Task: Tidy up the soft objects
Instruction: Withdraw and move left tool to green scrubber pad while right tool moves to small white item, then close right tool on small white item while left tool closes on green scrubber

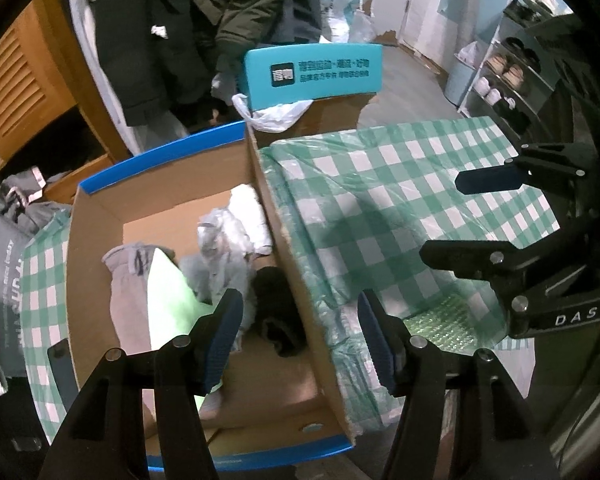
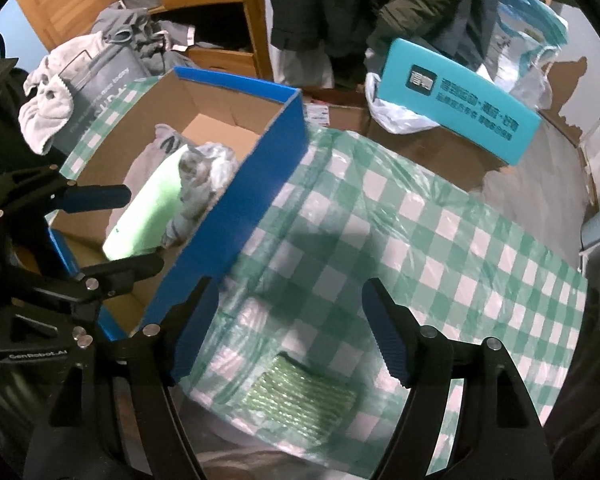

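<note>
Both tools are spread wide and hold nothing: your left gripper [image 1: 300,340] hangs over the right wall of the cardboard box [image 1: 284,240], one finger inside and one outside, and your right gripper [image 2: 288,332] hovers over the checked tablecloth [image 2: 440,240] in the lower middle of its view.

The soft things already lie in the box: a grey garment [image 1: 124,288] at the left, a pale green cloth [image 1: 172,300] leaning on it, a grey-white bundle [image 1: 220,248] in the middle, a white roll [image 1: 248,208] toward the far wall and a dark item [image 1: 276,312] against the right wall. Only a green bubbled pad [image 2: 304,392], apparently under the clear plastic cover, lies on the table near your right tool.

Risks as I judge them:
- If you lower the left tool as it stands, the box wall goes between the fingers, and you may tip or drag the box
- Reaching for the pad, you may pinch the plastic cover and pull the cloth, shifting the box with it
- The two tools are near each other at the box edge and could collide

Around you: a teal box [image 2: 460,100] and a white plastic bag [image 2: 392,116] at the upper right, hanging coats [image 2: 380,0] behind, a shoe rack [image 1: 508,72] at the upper right of the left view, none blocking you
</note>
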Motion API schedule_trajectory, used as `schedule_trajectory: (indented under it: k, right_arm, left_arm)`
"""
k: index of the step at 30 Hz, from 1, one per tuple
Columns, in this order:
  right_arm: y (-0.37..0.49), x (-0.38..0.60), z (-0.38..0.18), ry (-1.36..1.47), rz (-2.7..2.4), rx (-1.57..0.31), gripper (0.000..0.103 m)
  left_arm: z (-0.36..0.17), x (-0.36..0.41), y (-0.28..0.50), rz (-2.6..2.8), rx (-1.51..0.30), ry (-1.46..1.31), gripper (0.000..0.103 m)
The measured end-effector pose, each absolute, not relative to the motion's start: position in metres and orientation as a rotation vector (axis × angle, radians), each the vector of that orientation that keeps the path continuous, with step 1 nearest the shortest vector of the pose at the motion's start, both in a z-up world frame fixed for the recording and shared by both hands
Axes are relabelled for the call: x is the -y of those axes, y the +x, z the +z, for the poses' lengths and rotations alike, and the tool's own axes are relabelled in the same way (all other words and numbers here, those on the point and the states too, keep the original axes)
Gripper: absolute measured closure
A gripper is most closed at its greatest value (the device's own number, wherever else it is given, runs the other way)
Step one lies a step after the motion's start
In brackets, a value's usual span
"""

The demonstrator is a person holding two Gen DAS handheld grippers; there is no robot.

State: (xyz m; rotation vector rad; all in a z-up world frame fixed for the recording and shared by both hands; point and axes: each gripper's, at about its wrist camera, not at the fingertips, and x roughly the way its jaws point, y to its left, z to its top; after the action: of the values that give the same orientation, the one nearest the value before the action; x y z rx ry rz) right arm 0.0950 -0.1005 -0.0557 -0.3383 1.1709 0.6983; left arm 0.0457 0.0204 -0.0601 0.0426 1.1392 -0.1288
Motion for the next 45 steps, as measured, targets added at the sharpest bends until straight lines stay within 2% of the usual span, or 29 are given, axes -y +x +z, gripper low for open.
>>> schedule_trajectory:
  k: [20, 33, 45]
  right_arm:
    - [0.112, 0.178, -0.086, -0.3, 0.566, -1.205, 0.028]
    - [0.124, 0.239, -0.139, -0.277, 0.473, -1.29, 0.028]
    - [0.116, 0.251, -0.183, -0.318, 0.512, -1.332, 0.03]
  left_arm:
    - [-0.09, 0.043, 0.062, -0.215, -1.23, 0.08, 0.038]
    - [-0.122, 0.09, 0.071, -0.283, -1.304, 0.138, 0.038]
    - [-0.154, 0.109, 0.067, -0.341, -1.397, 0.113, 0.038]
